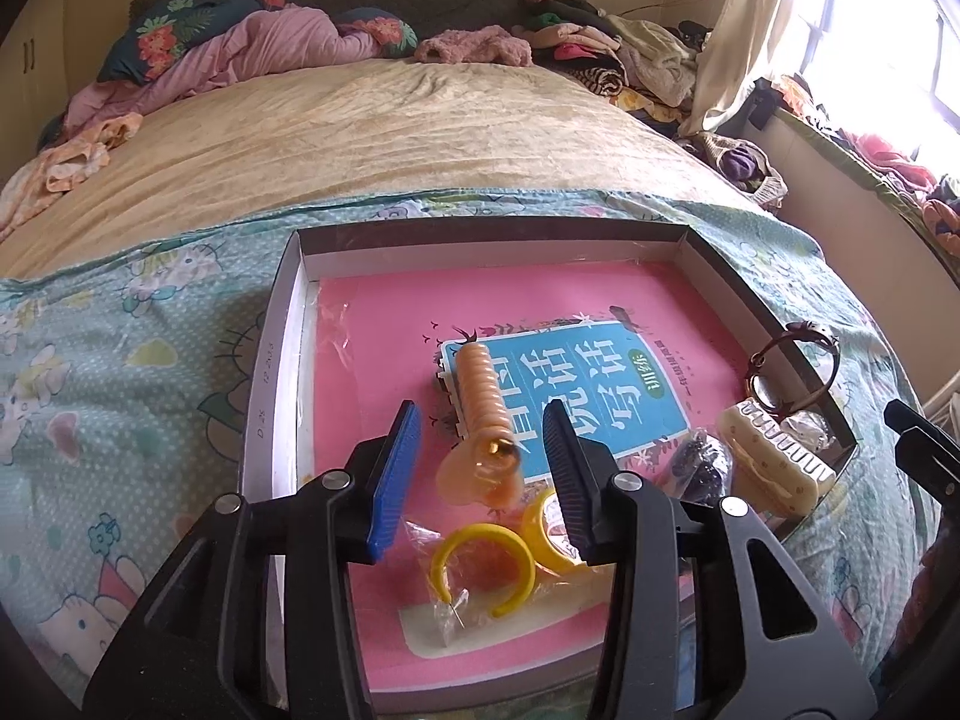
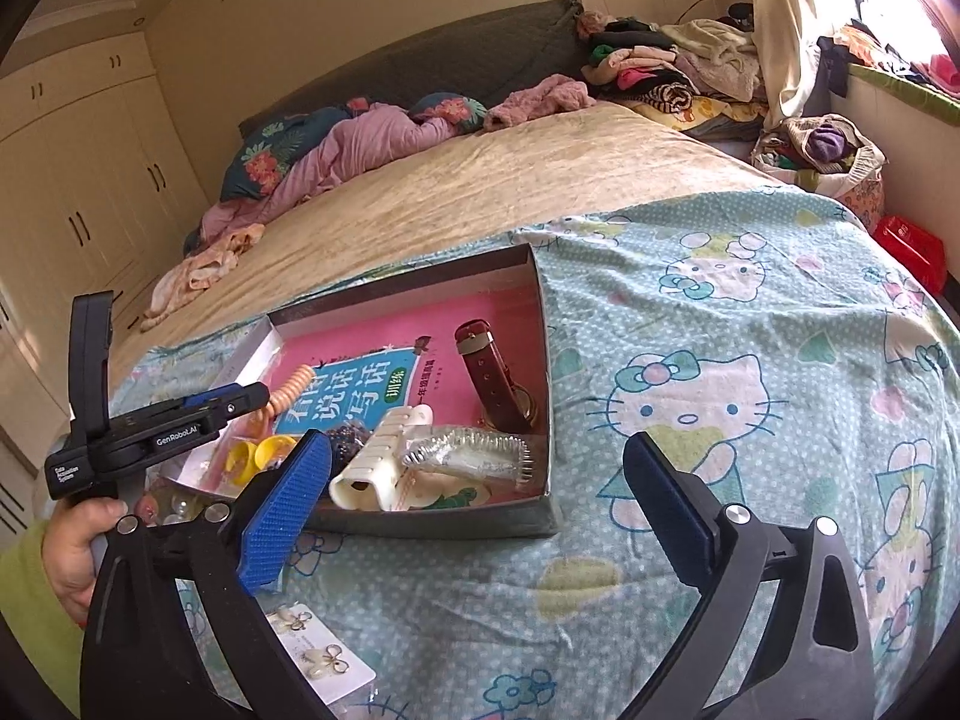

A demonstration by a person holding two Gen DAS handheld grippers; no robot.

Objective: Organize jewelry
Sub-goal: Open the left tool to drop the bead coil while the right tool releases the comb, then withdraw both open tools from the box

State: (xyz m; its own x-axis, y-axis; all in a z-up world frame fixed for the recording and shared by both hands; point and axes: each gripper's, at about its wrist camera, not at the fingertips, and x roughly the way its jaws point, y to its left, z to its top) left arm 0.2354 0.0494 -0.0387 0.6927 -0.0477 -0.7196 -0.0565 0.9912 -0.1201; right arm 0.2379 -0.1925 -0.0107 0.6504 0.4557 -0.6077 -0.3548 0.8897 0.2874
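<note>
Left gripper [image 1: 483, 468]: jaws partly spread over the box's near edge, orange spiral clip [image 1: 483, 414] lying between them, unpinched.
Right gripper [image 2: 474, 510]: jaws spread wide, nothing between them, over the sheet [image 2: 720, 390] by the box's near right corner.
Box [image 2: 543, 324]: on the bed; watch [image 2: 495, 384] along its right wall, cream claw clip [image 2: 384, 462] at the near edge, yellow rings [image 1: 480, 564] near left.
Earring card [image 2: 324, 654]: on the sheet, outside the box.
</note>
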